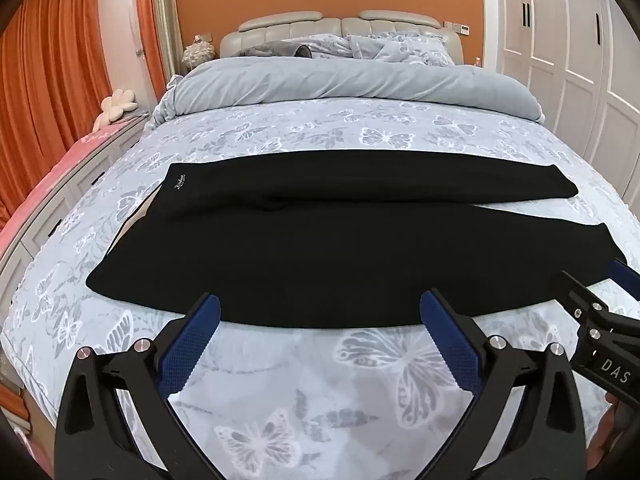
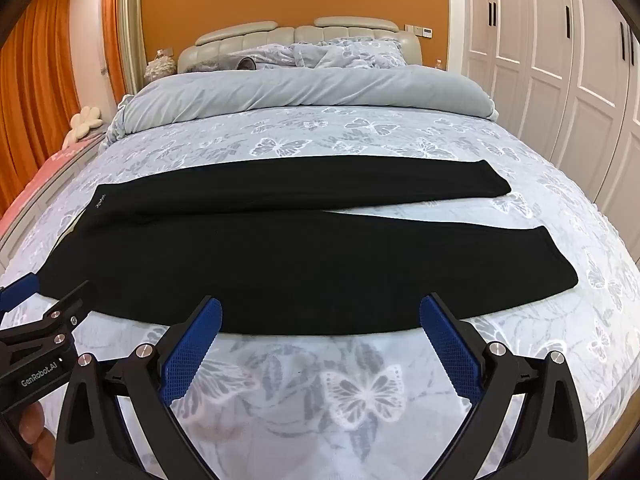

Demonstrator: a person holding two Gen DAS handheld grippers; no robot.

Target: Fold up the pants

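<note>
Black pants (image 1: pixel 320 248) lie flat across the bed, waistband at the left, both legs running to the right with a narrow gap between them; they also show in the right wrist view (image 2: pixel 304 256). My left gripper (image 1: pixel 320 308) is open and empty, its blue fingertips at the near edge of the near leg. My right gripper (image 2: pixel 320 310) is open and empty, at the same near edge further right. The right gripper (image 1: pixel 608 292) shows at the right edge of the left wrist view. The left gripper (image 2: pixel 36 300) shows at the left edge of the right wrist view.
The bed has a butterfly-print sheet (image 1: pixel 360 380). A grey duvet (image 1: pixel 340 80) is rolled back toward the headboard. Orange curtains (image 1: pixel 48 80) and a low cabinet stand to the left. White wardrobe doors (image 2: pixel 560 80) stand to the right.
</note>
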